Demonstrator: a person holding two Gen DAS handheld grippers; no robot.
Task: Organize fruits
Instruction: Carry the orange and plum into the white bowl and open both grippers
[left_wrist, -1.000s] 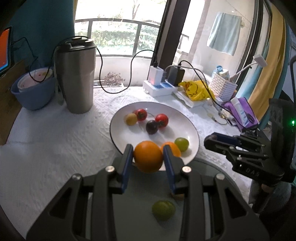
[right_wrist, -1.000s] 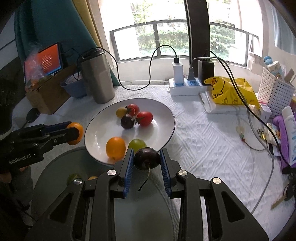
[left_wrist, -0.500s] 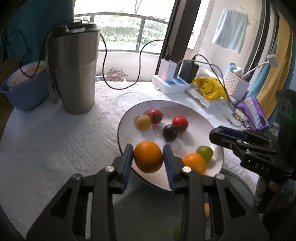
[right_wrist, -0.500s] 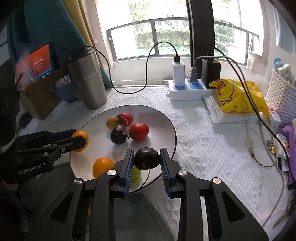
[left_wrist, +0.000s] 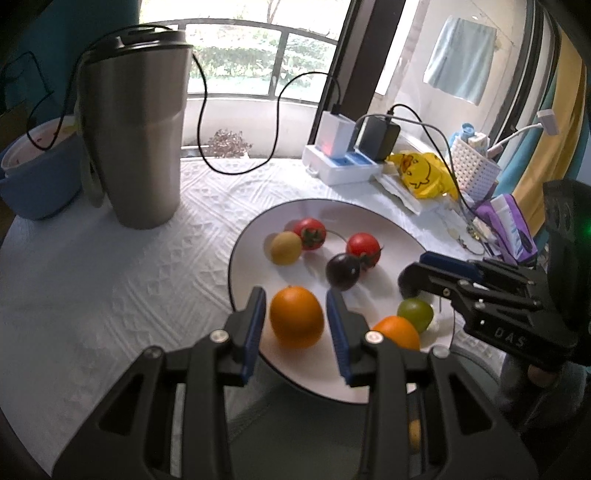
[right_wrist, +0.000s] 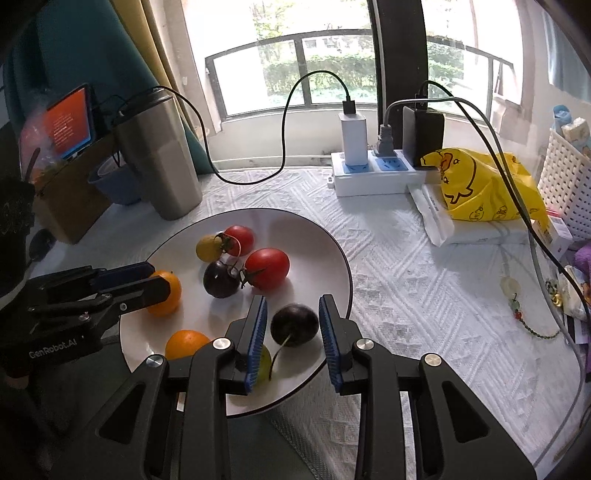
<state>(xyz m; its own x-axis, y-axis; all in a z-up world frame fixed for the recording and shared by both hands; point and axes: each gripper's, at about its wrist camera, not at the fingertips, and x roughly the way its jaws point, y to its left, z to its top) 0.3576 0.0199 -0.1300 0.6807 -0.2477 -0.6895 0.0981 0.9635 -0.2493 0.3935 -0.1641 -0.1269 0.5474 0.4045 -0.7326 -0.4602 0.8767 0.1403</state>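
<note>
A white plate (left_wrist: 384, 218) (right_wrist: 325, 243) holds two red tomatoes, a yellow one, a dark one, an orange fruit and a green one. My left gripper (left_wrist: 296, 317) stands open over the plate's near rim, with an orange fruit (left_wrist: 296, 317) loose between its pads and gaps on both sides. My right gripper (right_wrist: 293, 325) is open over the plate's right side, with a dark tomato (right_wrist: 294, 324) free between its pads. The right gripper also shows in the left wrist view (left_wrist: 436, 273), and the left gripper shows in the right wrist view (right_wrist: 147, 280).
A steel tumbler (left_wrist: 133, 140) and a blue bowl (left_wrist: 33, 177) stand at the back left. A power strip (right_wrist: 376, 173) with chargers and cables, a yellow bag (right_wrist: 480, 184) and a white basket (right_wrist: 565, 184) lie at the back right. A grey-green round mat (left_wrist: 295, 435) lies near me.
Both grippers moved forward over the plate and opened. The orange fruit and the dark tomato, gripped before, now sit loose between the pads.
</note>
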